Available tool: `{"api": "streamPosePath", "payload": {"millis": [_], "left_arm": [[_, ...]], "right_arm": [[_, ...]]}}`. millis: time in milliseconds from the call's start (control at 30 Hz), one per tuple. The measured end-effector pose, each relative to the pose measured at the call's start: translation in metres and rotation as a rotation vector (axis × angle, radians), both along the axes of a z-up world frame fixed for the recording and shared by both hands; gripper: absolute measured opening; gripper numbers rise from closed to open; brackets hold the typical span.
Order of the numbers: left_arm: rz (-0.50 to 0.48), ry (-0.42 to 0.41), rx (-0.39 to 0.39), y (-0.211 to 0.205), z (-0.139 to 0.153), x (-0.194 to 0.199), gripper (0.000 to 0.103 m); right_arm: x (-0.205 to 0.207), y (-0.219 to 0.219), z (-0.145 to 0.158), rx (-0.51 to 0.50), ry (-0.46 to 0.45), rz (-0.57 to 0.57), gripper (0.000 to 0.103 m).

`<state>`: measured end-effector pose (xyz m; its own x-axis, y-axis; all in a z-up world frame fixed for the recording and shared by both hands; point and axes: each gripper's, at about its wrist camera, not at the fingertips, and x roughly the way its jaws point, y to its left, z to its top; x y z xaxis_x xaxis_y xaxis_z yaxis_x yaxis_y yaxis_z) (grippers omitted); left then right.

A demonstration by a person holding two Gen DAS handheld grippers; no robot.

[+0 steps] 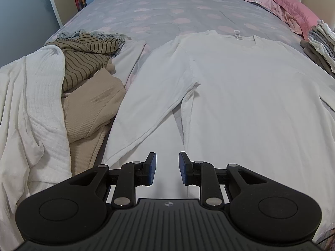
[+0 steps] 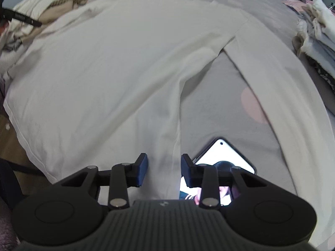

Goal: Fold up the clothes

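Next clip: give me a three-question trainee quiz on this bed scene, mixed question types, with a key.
1. True or false: the white long-sleeved shirt lies spread flat on the bed.
2. Multiple choice: what lies beside the right gripper, partly under its finger? A) a phone with a lit screen B) a book C) a hanger
3. Fill in: the brown striped garment sits in the unfolded heap on the shirt's ____ side in the left wrist view.

Key: 1 true; 2 A, the phone; 3 left. The left gripper is open too.
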<state>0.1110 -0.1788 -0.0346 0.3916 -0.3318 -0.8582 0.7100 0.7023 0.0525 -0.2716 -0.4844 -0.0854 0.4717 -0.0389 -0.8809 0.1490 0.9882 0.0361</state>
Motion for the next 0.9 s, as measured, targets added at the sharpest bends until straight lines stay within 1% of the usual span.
{"api": "streamPosePath", "payload": {"millis": [133,167,200,233,267,300,333,533,633,700,833,867,900], "left_arm": [[-0.006,-0.001,0.004,-0.002,-0.001,-0.002,0.022],[-0.007,-0.002,0.005,-0.003,-0.001,-0.002,0.022],[-0.008,-0.004,0.006,-0.003,-0.001,-0.002,0.022],[-0.010,-0.005,0.006,-0.003,-0.001,-0.003,0.022],[-0.012,-0.007,0.005,-0.003,0.000,-0.003,0.022],[-0.013,-0.009,0.004,-0.003,0.000,-0.004,0.022],[-0.014,-0.010,0.003,-0.003,0.001,-0.004,0.022],[-0.013,-0.008,-0.004,-0.001,0.002,-0.004,0.022],[-0.019,-0.008,-0.005,-0.002,0.002,-0.004,0.022],[-0.023,-0.007,-0.003,-0.002,0.001,-0.004,0.022],[-0.035,-0.009,-0.010,-0.002,0.004,-0.006,0.022],[-0.036,-0.010,-0.013,-0.001,0.004,-0.007,0.022],[-0.035,-0.011,-0.014,0.000,0.005,-0.007,0.022]], "right_arm": [[-0.001,0.000,-0.007,0.000,0.010,-0.001,0.036],[-0.001,0.000,-0.007,0.002,0.020,0.002,0.034],[0.000,0.001,-0.008,0.004,0.030,0.006,0.027],[0.000,0.004,-0.008,-0.001,0.036,0.019,0.022],[0.000,0.006,-0.009,-0.006,0.042,0.033,0.014],[0.000,0.008,-0.008,-0.006,0.043,0.039,0.008],[-0.001,0.009,-0.006,0.002,0.040,0.039,0.005],[-0.019,0.012,0.019,0.049,0.016,0.015,0.004],[-0.034,0.008,0.027,0.074,0.002,-0.032,0.004],[-0.036,0.005,0.026,0.077,0.008,-0.055,0.004],[-0.030,0.011,0.008,0.074,0.080,-0.046,0.004],[-0.030,0.012,0.006,0.068,0.094,-0.039,0.005],[-0.031,0.014,0.005,0.062,0.108,-0.032,0.009]]}}
